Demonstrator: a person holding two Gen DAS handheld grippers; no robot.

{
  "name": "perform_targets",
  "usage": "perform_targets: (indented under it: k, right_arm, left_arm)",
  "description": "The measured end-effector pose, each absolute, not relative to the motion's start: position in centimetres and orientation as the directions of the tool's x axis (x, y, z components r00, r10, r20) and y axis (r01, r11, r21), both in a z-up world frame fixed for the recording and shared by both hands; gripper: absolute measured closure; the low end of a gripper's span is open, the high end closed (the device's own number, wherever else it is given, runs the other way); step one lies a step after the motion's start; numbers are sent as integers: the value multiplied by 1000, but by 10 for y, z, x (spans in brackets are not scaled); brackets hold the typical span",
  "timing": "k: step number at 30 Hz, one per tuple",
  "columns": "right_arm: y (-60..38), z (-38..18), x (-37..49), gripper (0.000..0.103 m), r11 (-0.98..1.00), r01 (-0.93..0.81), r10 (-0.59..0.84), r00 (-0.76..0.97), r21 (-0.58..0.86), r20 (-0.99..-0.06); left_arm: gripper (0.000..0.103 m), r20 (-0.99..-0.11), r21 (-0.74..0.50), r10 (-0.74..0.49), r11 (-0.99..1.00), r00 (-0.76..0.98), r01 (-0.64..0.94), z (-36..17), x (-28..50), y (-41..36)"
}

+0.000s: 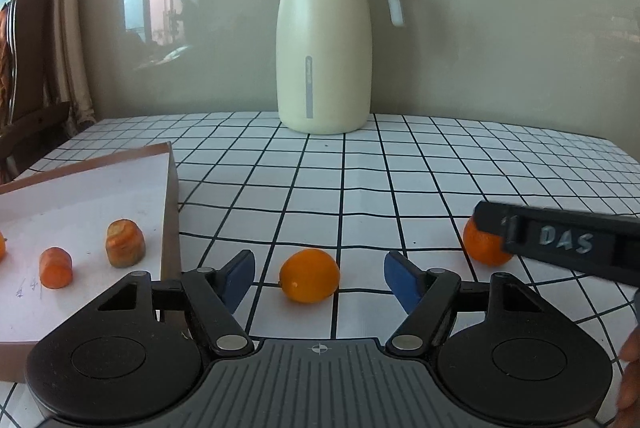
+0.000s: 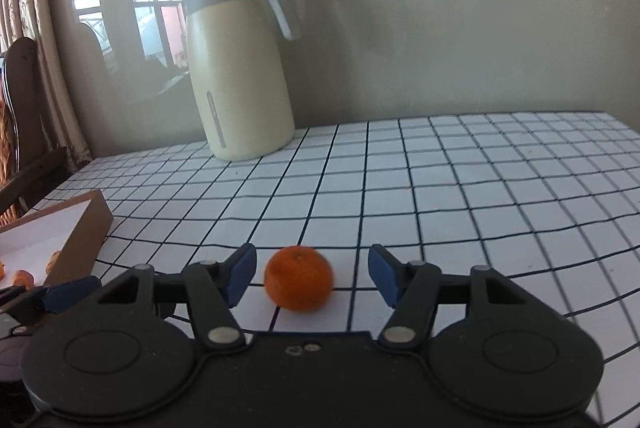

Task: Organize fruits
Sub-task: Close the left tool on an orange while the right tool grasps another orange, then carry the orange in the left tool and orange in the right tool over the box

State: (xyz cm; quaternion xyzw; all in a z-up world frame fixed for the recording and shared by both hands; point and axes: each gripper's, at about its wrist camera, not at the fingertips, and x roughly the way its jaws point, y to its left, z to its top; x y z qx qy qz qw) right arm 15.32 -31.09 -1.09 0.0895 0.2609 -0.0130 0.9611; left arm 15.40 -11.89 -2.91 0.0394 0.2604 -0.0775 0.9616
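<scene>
In the left wrist view a smooth orange fruit [image 1: 309, 276] lies on the checked tablecloth between the open fingers of my left gripper [image 1: 319, 278], untouched. A second orange [image 1: 484, 246] lies to the right, partly hidden by the black finger of my right gripper [image 1: 560, 240]. In the right wrist view that orange [image 2: 299, 278] lies between the open blue pads of my right gripper [image 2: 312, 274]. A flat cardboard tray [image 1: 80, 195] at the left holds carrot pieces [image 1: 125, 243].
A cream thermos jug [image 1: 325, 39] with a grey lid stands at the back of the table by the wall. A wooden chair [image 1: 28, 67] and curtains are at the far left. The tray's corner also shows in the right wrist view [image 2: 86, 228].
</scene>
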Motion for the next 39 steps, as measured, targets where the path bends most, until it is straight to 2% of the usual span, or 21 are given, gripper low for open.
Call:
perform_targets:
  k: [3,6,9,16,22,27,30,32,39]
  right_arm:
    - [-308,-14,158,58,984,78,16,852,158,-523]
    - [-309,-15,161,58,982,84,17,849,168,-529]
    - [-305,-16,164,69,983,65,39,841,171,-539]
    - [-302,-18,168,69,986,69,30,823,153,-567]
    - [-303,-19,171,69,983,77,34,819,168,-572]
    - [-304,-19,170,69,981,77,39,820,177,-572]
    - [-304,-19,171,69,981,76,42,816,179,-576]
    - [-302,-19,172,69,983,76,36,814,168,-579]
    - [-302,-19,171,71,983,72,38,816,167,-576]
  left_arm:
    - [35,-510,53,-109,986,853,157,-30,156,-122]
    - [36,-512,57,-99,987,854,148,-30,158,-122]
    - [36,-513,59,-89,989,854,139,-30,158,-123]
    - [53,-513,62,-48,994,857,93,-28,158,-118]
    - [53,-504,128,-22,987,864,101,-32,154,-127]
    - [54,-531,107,-54,986,845,131,-33,160,-133]
    - [60,-563,49,-75,991,823,123,-34,166,-126]
    - [70,-559,54,-85,989,825,139,-35,164,-127]
    - [70,-558,41,-114,986,822,165,-35,163,-127]
